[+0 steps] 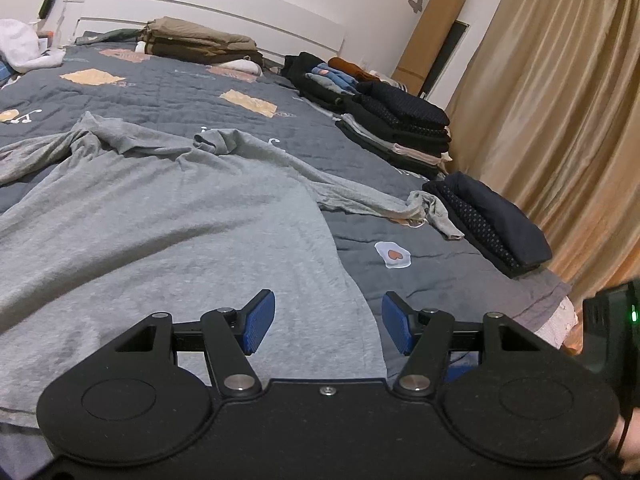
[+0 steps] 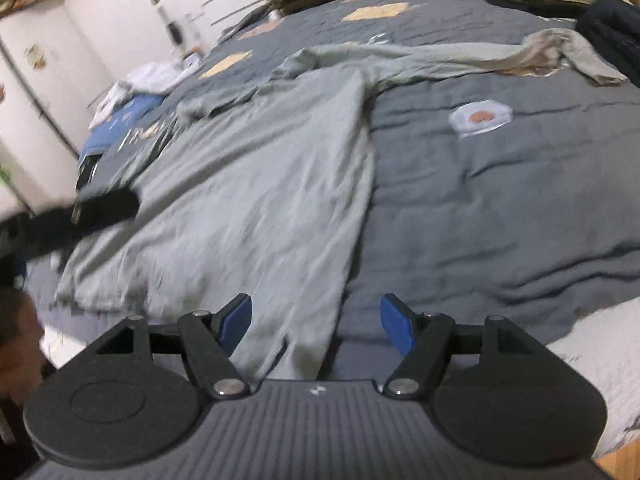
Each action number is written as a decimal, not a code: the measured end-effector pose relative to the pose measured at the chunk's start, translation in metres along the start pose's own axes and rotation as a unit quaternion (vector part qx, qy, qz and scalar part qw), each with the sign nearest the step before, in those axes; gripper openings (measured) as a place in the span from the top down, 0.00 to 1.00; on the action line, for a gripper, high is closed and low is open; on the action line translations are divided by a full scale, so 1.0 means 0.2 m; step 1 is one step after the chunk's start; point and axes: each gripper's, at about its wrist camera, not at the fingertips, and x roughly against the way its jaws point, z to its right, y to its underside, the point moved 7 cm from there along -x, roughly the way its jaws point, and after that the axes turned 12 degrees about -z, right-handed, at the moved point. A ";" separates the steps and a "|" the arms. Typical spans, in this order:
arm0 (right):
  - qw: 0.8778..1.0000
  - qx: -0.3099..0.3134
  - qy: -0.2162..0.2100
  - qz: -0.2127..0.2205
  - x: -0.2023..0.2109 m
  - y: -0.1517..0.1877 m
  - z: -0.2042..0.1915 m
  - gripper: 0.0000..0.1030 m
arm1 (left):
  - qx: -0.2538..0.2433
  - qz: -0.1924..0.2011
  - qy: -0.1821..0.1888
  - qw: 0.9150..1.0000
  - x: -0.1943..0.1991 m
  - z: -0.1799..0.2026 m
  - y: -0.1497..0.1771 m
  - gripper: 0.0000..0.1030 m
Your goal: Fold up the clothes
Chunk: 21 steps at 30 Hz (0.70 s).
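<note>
A grey long-sleeved shirt (image 1: 160, 220) lies spread on the bed, wrinkled at the collar. One sleeve (image 1: 372, 200) stretches right to a folded dark garment (image 1: 492, 220). My left gripper (image 1: 328, 324) is open over the shirt's near right edge, and its blue pads (image 1: 260, 320) press on nothing. In the right wrist view the shirt (image 2: 260, 168) narrows toward me. Its near corner lies under and between the jaws of my open right gripper (image 2: 316, 324), whose pads stand clear of the cloth. The left gripper's dark body (image 2: 100, 208) shows blurred over the shirt's left side.
Folded dark clothes (image 1: 400, 120) are stacked along the bed's right side. A brown folded pile (image 1: 200, 40) sits by the white headboard, and white laundry (image 1: 20, 48) lies far left. Gold curtains (image 1: 560, 120) hang right of the bed. The grey quilt (image 2: 500, 200) ends just past my right gripper.
</note>
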 end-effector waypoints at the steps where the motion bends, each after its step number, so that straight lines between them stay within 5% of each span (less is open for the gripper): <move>1: 1.000 0.015 0.010 -0.001 -0.01 0.02 -0.02 0.32 | -0.001 0.001 0.000 1.000 0.00 0.00 0.00 0.43; 11: 0.988 0.125 0.086 0.027 -0.06 0.04 -0.15 0.34 | -0.011 -0.001 0.003 1.000 0.02 0.01 0.01 0.40; 21: 0.988 0.131 0.075 0.007 -0.20 0.01 -0.17 0.51 | -0.011 -0.003 0.005 1.000 0.01 0.01 0.01 0.40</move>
